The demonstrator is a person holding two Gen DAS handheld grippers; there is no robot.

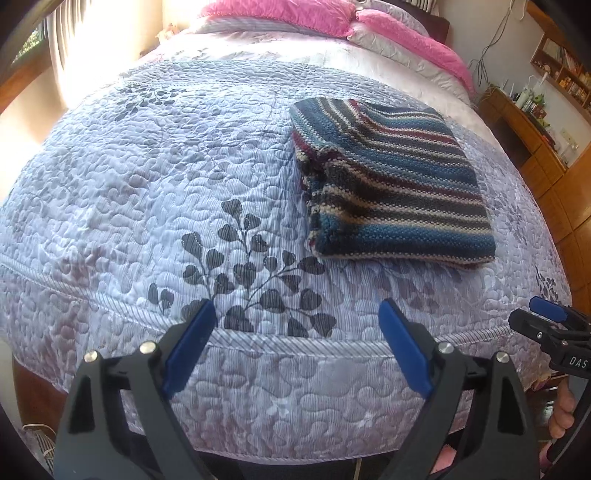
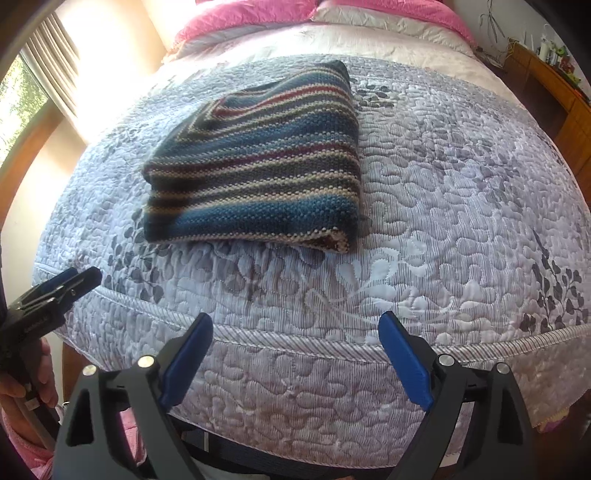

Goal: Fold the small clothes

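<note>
A blue-and-maroon striped knitted garment lies apparently fully folded on the lilac quilted bed; left tool and right tool hover released, empty; next, perhaps tidying edges.

We see the folded knit lying flat on the quilt, mid-bed, w/ pillows behind it at the far end. Left gripper hangs over the near bed edge, knit ahead & to its right. Right gripper also over the near edge, knit ahead & to its left. Both well apart from the knit, nothing btwn their fingers. Window left of bed, shelving right.
</note>
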